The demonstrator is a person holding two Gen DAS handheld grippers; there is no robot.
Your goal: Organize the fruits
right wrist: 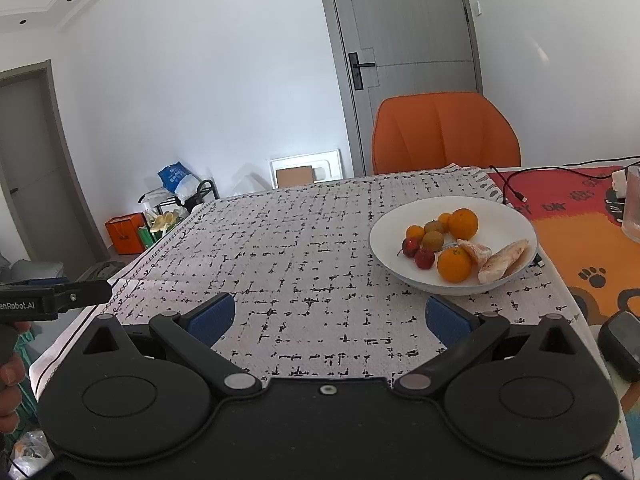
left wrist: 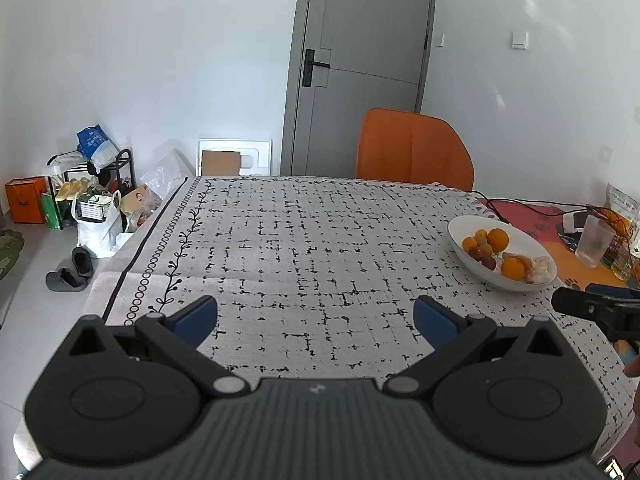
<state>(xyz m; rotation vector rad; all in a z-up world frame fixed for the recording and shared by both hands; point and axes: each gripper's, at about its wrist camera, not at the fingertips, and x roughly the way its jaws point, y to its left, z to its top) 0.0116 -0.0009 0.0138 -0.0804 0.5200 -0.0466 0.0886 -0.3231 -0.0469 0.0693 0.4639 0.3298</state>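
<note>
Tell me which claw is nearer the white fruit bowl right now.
Right. The right claw hangs open just short of the white fruit bowl, its right finger almost at the near rim. The left claw, also open, sits farther off, with the bowl well to its right.

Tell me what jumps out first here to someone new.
The white bowl of fruit on the table's right side: oranges, small red fruits and peeled segments. Behind the table stands an orange chair before a grey door. The left gripper and right gripper are open over the patterned tablecloth.

Ribbed glass (right wrist: 633, 208) cut by right edge, black device (right wrist: 620, 344) — partly cropped
</note>
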